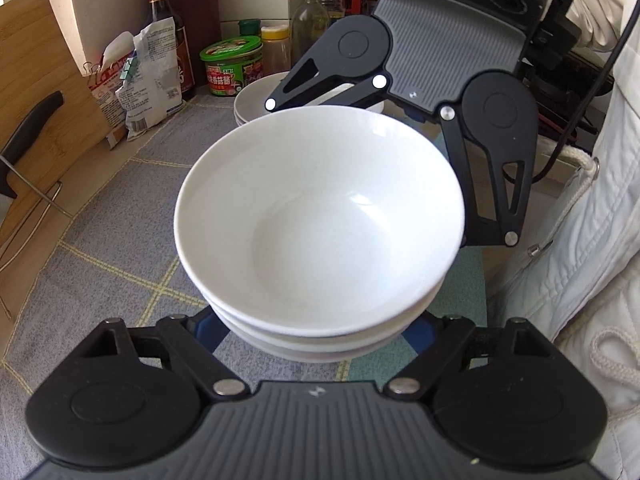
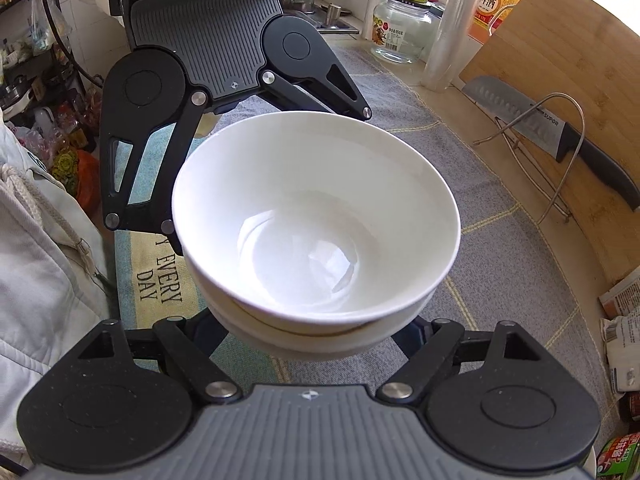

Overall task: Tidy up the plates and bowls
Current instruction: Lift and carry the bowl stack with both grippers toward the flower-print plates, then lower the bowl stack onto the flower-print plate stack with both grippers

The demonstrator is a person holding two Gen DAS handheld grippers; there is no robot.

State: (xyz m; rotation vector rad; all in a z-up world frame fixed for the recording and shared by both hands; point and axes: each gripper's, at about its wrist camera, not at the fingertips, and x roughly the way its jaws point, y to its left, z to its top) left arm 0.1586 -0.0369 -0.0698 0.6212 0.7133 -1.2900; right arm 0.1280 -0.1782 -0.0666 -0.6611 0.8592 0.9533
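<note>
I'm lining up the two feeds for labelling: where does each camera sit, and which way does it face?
Left wrist: sits on the left gripper, looking down along its jaws at the stack of white bowls; the right gripper faces it, white jacket at right.
Right wrist: sits on the right gripper, looking down the opposite way at the stack; the left gripper faces it, jacket at left.
Shared: the stack, both grippers, the grey checked mat, the knife on the cutting board.

White bowl stack (image 1: 320,216) upright, nested, above grey cloth; plates (image 1: 256,100) behind.
</note>
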